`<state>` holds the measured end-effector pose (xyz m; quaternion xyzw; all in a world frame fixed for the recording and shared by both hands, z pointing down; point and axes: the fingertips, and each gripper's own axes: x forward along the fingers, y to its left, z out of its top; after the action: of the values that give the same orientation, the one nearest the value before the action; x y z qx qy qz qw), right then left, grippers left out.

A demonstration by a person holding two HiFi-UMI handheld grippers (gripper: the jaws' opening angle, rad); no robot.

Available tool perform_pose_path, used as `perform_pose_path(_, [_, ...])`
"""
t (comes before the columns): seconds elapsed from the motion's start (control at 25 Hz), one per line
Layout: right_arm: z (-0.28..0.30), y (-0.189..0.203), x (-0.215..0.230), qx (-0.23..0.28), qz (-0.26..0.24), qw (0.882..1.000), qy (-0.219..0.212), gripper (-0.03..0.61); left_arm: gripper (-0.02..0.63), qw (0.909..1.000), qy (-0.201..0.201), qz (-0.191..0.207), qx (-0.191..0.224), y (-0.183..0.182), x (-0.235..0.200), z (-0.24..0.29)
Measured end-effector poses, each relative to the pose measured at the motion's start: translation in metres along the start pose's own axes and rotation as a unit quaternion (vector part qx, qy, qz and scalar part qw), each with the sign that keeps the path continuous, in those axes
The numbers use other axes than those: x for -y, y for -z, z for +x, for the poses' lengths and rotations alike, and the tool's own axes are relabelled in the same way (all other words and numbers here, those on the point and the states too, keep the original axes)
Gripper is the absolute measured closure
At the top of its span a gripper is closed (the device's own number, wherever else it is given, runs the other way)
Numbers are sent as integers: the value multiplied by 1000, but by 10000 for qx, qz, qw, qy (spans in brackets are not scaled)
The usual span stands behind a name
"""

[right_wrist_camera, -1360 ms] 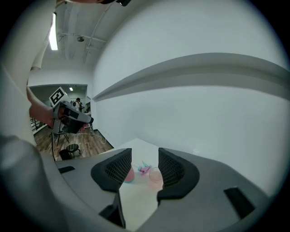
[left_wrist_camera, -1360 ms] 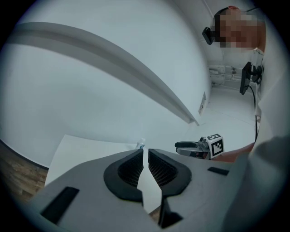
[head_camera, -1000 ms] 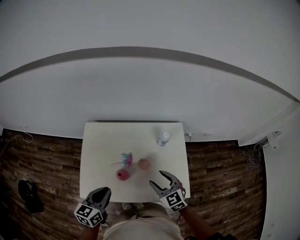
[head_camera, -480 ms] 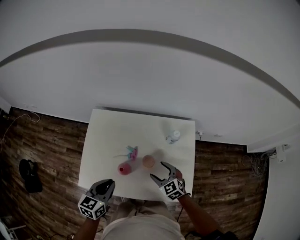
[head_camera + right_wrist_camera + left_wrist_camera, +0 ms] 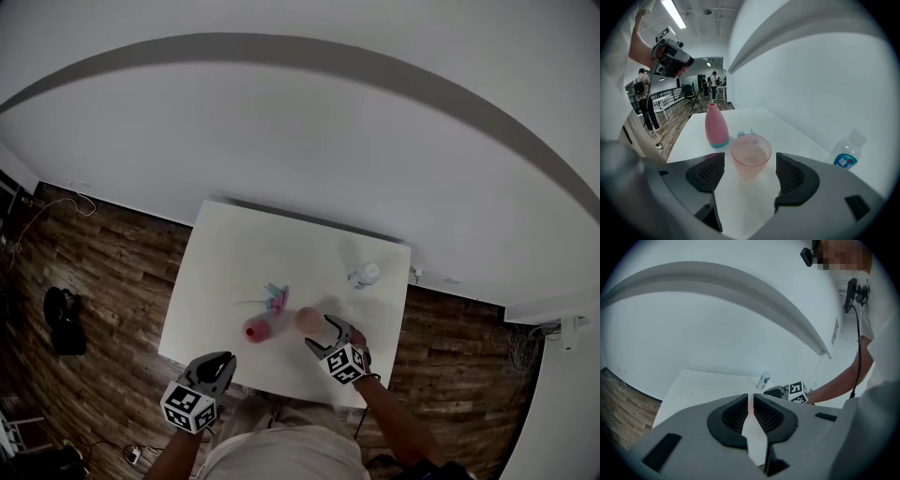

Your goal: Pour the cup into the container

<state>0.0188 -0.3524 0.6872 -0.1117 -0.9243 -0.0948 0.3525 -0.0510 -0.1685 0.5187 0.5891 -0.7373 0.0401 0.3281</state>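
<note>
Right hand-held gripper just opened around pink cup; left hand-held gripper clenched; white table, wood floor

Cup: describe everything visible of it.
The cup is translucent pink plastic by its look, with a dimpled band under the rim, tapering downward. It stands upright on the white table, right of the pink container. It sits between the right tool's jaws, which have just been opening; neither pad touches it. Whether it holds liquid is unclear.
</note>
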Motion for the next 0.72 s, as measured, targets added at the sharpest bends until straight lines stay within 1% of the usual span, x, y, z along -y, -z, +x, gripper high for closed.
perform_pose_path(0.16, [15, 14, 3, -118, 17, 9999, -126, 249, 568, 9999, -99, -137, 30, 2, 1, 3])
perform_pose_path(0.32, [27, 21, 1, -88, 46, 9995, -310, 230, 568, 9997, -185, -154, 39, 5, 3, 8])
perform_pose_path(0.52, [37, 24, 0, -111, -32, 9990, -427, 229, 568, 9992, -261, -293, -4, 10, 2, 12])
perform_pose_path(0.72, [46, 22, 0, -74, -125, 9985, -535, 229, 568, 9991, -283, -314, 0, 8, 1, 18])
